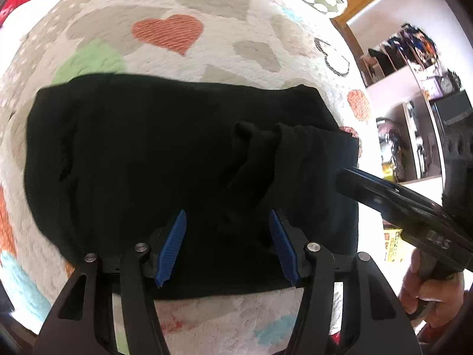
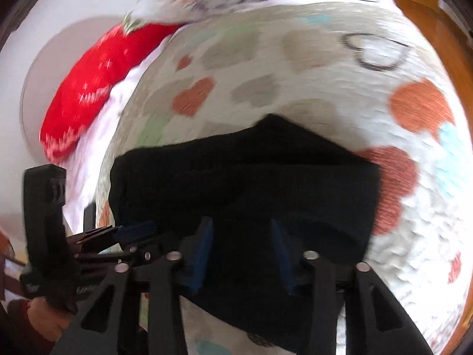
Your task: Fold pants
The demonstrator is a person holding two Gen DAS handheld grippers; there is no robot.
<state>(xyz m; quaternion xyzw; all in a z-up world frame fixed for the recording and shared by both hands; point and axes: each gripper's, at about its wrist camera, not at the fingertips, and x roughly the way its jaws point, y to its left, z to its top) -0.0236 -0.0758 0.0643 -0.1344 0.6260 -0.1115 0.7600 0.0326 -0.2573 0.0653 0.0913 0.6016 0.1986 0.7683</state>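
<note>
Nearby, red cushion [image 2: 88, 88] beside quilt [image 2: 325, 68]

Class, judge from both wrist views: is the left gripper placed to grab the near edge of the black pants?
Probably yes. The left gripper hangs open right over the pants, nothing between; the right gripper works further along.

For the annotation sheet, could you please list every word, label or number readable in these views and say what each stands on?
Nothing can be read with certainty.
Right gripper: pale raised lettering on its handle, seen upside down, not legible.
Left gripper: faint lettering on its handle, too blurred.
Yellow package beside the bed: dark print, too small.
Red cushion: white markings, too blurred to tell whether text.
</note>
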